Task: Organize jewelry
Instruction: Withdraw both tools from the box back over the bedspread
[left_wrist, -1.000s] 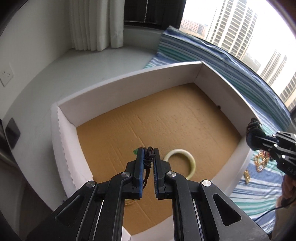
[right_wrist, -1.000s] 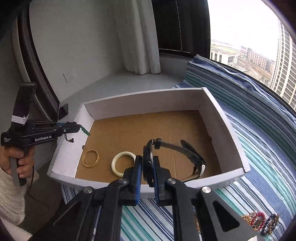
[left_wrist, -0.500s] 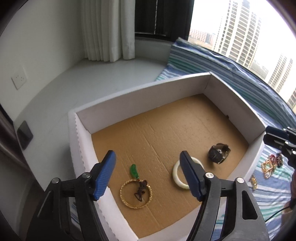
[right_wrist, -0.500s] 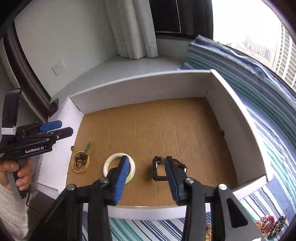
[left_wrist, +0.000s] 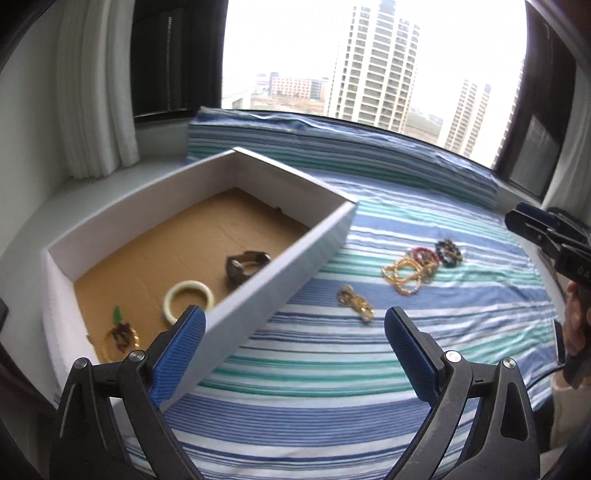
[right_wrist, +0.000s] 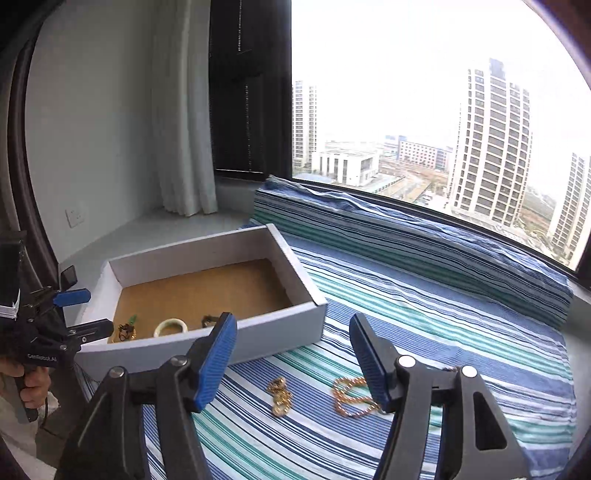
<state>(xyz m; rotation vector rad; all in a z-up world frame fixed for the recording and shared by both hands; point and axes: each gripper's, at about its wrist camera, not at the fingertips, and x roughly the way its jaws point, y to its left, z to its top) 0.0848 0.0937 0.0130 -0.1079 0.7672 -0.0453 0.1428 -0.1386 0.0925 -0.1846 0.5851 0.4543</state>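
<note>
A white box (left_wrist: 280, 277) with a brown cardboard floor holds a dark watch (left_wrist: 243, 264), a pale jade bangle (left_wrist: 189, 300) and a gold bangle with a green pendant (left_wrist: 120, 332). On the striped cloth lie a small gold piece (left_wrist: 356, 304), a gold bead bracelet (left_wrist: 402, 275) and red and dark bead bracelets (left_wrist: 437, 254). My left gripper (left_wrist: 295, 354) is open and empty above the cloth beside the box. My right gripper (right_wrist: 291, 360) is open and empty above the gold piece (right_wrist: 280, 397) and gold bracelet (right_wrist: 351, 398). The box (right_wrist: 258, 332) shows at its left.
The blue, green and white striped cloth (left_wrist: 406, 350) covers a window ledge. A rolled striped cushion (right_wrist: 424, 243) runs along the window. White curtains (right_wrist: 181, 129) hang at the back left. A wall socket (right_wrist: 75, 216) sits on the left wall.
Both grippers opened wide, leaving the pendant and the watch in the box, then pulled back and swung right toward the jewelry on the cloth.
</note>
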